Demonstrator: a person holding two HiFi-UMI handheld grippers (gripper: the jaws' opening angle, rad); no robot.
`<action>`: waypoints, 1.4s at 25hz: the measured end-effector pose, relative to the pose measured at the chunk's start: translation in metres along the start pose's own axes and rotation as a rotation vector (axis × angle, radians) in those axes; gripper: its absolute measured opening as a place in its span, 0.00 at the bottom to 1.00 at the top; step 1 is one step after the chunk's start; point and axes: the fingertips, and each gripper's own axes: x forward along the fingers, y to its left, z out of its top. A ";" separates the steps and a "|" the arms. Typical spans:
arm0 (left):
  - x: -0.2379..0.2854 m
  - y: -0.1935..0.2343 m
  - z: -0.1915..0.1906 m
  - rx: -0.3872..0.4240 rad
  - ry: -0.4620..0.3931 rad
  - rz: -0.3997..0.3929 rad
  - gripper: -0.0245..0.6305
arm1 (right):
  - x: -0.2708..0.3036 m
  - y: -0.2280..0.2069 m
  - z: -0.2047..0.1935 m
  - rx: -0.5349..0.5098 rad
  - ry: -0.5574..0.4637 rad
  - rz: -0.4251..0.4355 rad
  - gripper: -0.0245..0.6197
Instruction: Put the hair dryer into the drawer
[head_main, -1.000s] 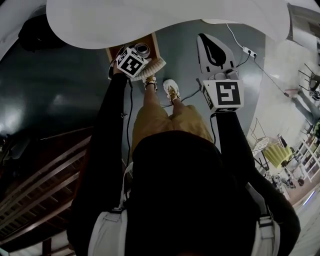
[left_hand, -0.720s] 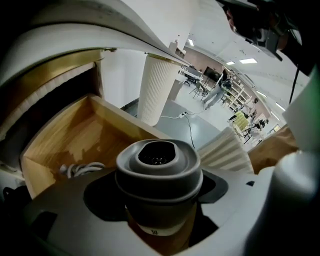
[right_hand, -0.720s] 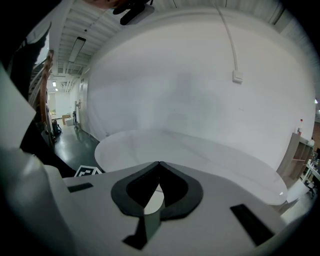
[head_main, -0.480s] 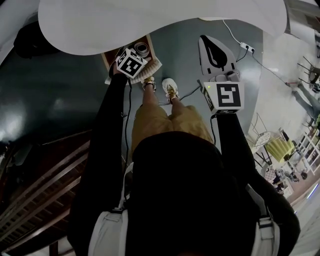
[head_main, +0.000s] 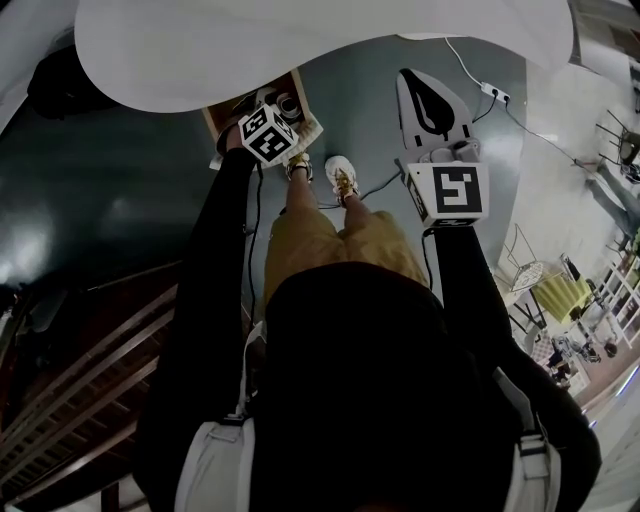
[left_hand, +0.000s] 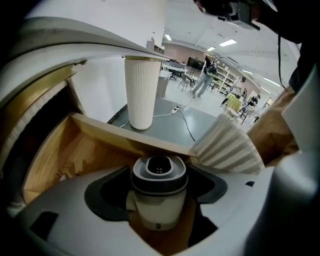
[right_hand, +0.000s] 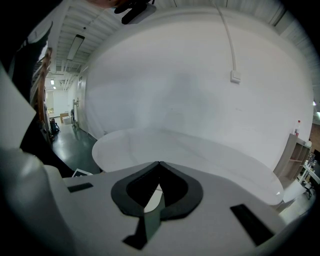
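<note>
- The left gripper (left_hand: 159, 176) is clamping the hair dryer (left_hand: 159, 200) between its dark pads; the dryer's barrel is running straight ahead along the jaws, with the nozzle pointing away from the gripper.
- The dryer is hanging in the mouth of the open wooden drawer (left_hand: 60, 150); the drawer's floor is lying directly beneath it and the far wall is standing just beyond the nozzle; whether it is touching the bottom I cannot tell.
- A ribbed white thing (left_hand: 227, 150) is sitting at the drawer's right corner, near the dryer but apart from it; the table leg (left_hand: 141, 92) is standing well beyond the drawer.
- The right gripper (right_hand: 158, 167) is carrying nothing, its jaws meeting tip to tip; it is facing the white table (right_hand: 200, 150), well apart from the drawer (so the left one is doing all the work).
- Judging from this, the coming move is depending on one direction only: straight down, then the jaws parting; the barrel seems to be lining up with the drawer's depth, so no turning looks needed.
</note>
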 end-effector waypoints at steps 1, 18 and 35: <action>0.001 0.000 -0.001 0.005 0.004 0.002 0.60 | 0.000 0.000 0.000 0.000 0.001 -0.001 0.07; -0.008 -0.003 0.002 0.004 -0.027 -0.004 0.60 | -0.010 0.006 0.003 0.005 -0.019 -0.003 0.07; -0.050 -0.014 0.053 -0.063 -0.145 0.092 0.60 | -0.030 -0.003 0.018 0.052 -0.113 -0.003 0.07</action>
